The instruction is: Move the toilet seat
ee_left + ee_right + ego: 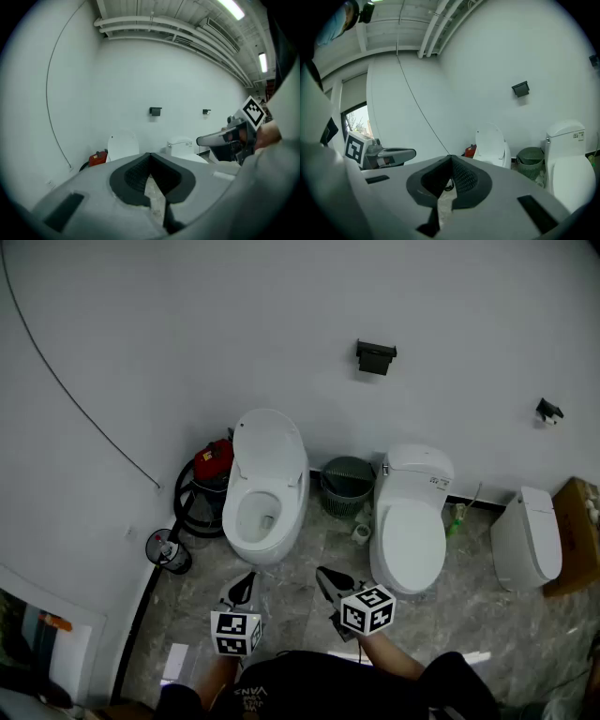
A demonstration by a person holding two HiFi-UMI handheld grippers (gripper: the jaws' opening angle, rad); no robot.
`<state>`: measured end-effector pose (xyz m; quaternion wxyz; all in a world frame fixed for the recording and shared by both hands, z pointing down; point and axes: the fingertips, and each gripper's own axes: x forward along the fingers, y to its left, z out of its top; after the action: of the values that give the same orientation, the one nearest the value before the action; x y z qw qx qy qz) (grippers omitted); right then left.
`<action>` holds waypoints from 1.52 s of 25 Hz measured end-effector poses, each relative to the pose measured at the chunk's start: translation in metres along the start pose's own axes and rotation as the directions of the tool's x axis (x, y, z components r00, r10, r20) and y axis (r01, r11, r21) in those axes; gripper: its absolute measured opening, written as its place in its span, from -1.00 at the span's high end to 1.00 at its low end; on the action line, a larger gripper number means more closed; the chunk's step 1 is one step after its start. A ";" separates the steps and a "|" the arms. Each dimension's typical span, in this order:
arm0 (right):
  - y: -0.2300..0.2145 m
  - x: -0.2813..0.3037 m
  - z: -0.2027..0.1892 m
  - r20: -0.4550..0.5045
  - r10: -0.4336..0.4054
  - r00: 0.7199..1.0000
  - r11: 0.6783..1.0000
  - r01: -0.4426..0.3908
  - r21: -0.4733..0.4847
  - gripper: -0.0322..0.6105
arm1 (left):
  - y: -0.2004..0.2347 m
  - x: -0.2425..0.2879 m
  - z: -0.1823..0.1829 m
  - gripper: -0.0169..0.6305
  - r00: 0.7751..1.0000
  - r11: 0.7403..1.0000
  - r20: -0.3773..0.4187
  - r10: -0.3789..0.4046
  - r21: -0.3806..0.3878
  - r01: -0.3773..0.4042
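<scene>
Far left, a red canister machine (214,461) with a black hose stands against the wall, just beside the white ceramic left toilet (234,521). The white oval toilet seat (271,444) stands raised at the back of this toilet's bowl; I cannot tell whether ring and lid are both up. The left claw (247,579) hangs low in front of that bowl, jaws together on nothing. A grey-green slatted bin (346,486) sits by the wall, and the right claw (324,572), equally closed and empty, is level with the gap before the white closed-lid toilet (409,538).

With both claws closed they can only push. An off-centre nudge on the smooth top edge would likely slip off, letting the seat drop hard onto the rim. A wide leftward reach could knock the canister.

The seat's long axis runs up the wall: hinge end low, rounded free end high, underside facing the person.
</scene>
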<state>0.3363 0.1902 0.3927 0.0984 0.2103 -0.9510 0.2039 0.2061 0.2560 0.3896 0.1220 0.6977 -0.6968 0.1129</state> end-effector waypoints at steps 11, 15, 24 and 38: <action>-0.003 0.039 0.009 0.057 -0.082 0.995 0.996 0.079 0.051 0.68 | 0.032 0.018 0.002 0.48 0.989 0.992 0.065 -0.130 -0.001 0.130; 0.002 0.072 0.013 0.052 -0.161 0.986 0.985 0.156 0.076 0.41 | 0.072 0.026 0.000 0.26 0.982 0.983 0.043 -0.186 0.006 0.186; 0.027 0.144 0.019 0.061 -0.278 0.959 0.954 0.268 0.137 0.30 | 0.171 0.045 0.003 0.18 0.963 0.963 -0.001 -0.268 0.042 0.268; 0.054 0.190 0.010 0.087 -0.459 0.884 0.869 0.427 0.250 0.30 | 0.254 0.063 -0.002 0.18 0.913 0.909 -0.045 -0.406 0.089 0.408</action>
<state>0.1418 0.1623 0.4170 0.0495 0.4471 -0.8527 0.2656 -0.0478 0.1977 0.4156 0.1178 0.8311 -0.5284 0.1273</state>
